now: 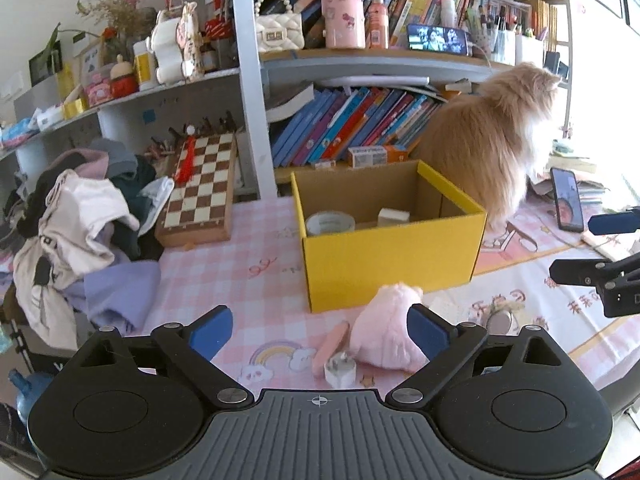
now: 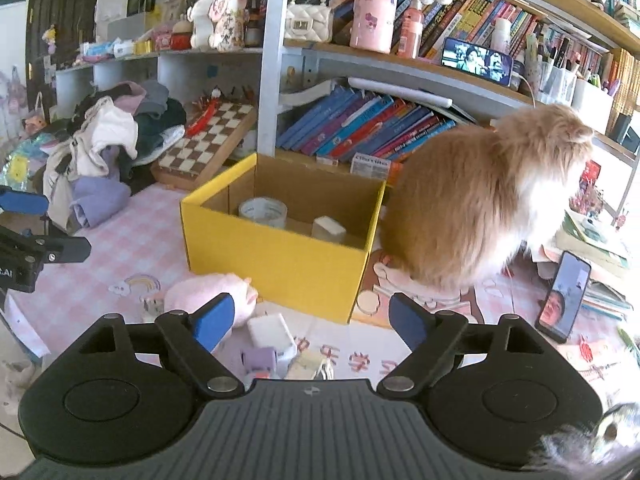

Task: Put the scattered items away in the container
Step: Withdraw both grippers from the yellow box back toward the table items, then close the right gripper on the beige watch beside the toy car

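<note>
While both tongs point(image 1: 320, 336) point(image 2: 308, 322) gape empty, only the right view shows the white charger point(image 2: 269, 330).

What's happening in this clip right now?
A person is tidying desk clutter into a yellow cardboard box that already holds a tape roll and a small white block. Both the left gripper and the right gripper are open and empty. A pink plush toy lies in front of the box.
</note>
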The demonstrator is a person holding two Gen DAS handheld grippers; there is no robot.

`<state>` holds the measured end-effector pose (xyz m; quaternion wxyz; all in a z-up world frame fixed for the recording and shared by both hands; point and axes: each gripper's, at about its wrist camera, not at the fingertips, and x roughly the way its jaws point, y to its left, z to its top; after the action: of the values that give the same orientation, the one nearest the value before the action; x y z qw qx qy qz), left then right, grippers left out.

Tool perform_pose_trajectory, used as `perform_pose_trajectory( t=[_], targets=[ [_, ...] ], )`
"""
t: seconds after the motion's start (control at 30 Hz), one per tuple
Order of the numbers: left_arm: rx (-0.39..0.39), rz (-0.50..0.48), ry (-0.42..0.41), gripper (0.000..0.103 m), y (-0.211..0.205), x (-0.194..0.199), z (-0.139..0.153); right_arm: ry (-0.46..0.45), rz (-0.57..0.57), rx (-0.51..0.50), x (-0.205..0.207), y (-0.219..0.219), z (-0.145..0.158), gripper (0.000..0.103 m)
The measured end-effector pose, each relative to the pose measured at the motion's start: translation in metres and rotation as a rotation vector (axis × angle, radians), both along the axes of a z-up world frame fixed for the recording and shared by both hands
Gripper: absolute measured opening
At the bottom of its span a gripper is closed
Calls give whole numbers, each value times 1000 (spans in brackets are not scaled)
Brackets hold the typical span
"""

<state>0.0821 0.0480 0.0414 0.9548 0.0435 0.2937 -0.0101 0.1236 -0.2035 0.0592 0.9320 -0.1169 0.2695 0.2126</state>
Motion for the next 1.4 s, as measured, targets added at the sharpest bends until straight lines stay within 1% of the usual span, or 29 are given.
perform_pose_trajectory(
  t=[0.33, 0.5, 0.83, 0.93, 1.1, 1.23, 1.3, 1.37, 1.4],
  targets=[
    [-6, -4, 74, 96, -5, -11, -27, 71, -2, -41, -16, 6, -34, 86],
    [-5, -13, 97, 96, -11, -16, -37, 88, 3, -56, -24, 10, -48, 86],
    [-6, -66, 178, 96, -29, -18, -62, 175, 10, -78, -32, 17, -76, 86],
    [0, -77, 191, 96, -34, -19, -67, 203, 17, -81, -35, 18, -82, 85],
    [-10, -64, 210, 96, -36, -21, -72, 209, -3, -78, -37, 15, -83, 85],
    [-28, -44, 226, 96, -36, -23, -76, 218, -37, -65, -37, 8, -83, 83],
    [-24, -41, 229, 96, -38, -22, -78, 219, -42, -64, -37, 7, -83, 81],
    [-19, -35, 231, 96, -38, -21, -78, 218, -37, -65, -37, 7, -84, 75],
    [-17, -32, 232, 96, -38, -20, -79, 219, -31, -68, -37, 8, -84, 74]
  ],
)
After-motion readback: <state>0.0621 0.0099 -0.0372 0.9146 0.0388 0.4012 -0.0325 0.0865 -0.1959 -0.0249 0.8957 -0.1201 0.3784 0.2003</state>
